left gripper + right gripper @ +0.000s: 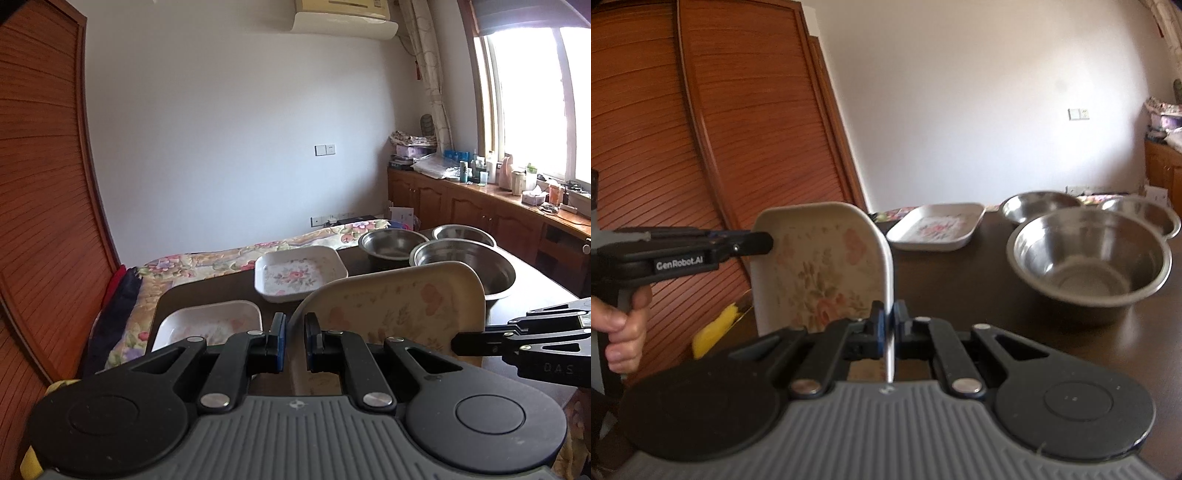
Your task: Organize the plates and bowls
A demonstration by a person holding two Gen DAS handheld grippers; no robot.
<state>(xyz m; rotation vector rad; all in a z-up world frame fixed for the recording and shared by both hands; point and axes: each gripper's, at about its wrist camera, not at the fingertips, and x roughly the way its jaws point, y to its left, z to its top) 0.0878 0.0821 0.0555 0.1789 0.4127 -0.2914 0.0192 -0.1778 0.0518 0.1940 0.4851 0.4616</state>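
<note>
Item: floral plate (820, 266), tilted upright at frame centre; my right gripper (889, 325) clenched its rim, my left gripper (294, 341) likewise clamped its edge.

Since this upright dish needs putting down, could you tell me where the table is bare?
Bare tabletop lies between the far floral dish and the large steel bowl, just right of the upright dish. Two more steel bowls crowd the far right corner behind it.

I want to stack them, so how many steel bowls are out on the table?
3. The largest steel bowl sits nearest; a second bowl is behind it on the left, a third bowl behind on the right. No others show.
</note>
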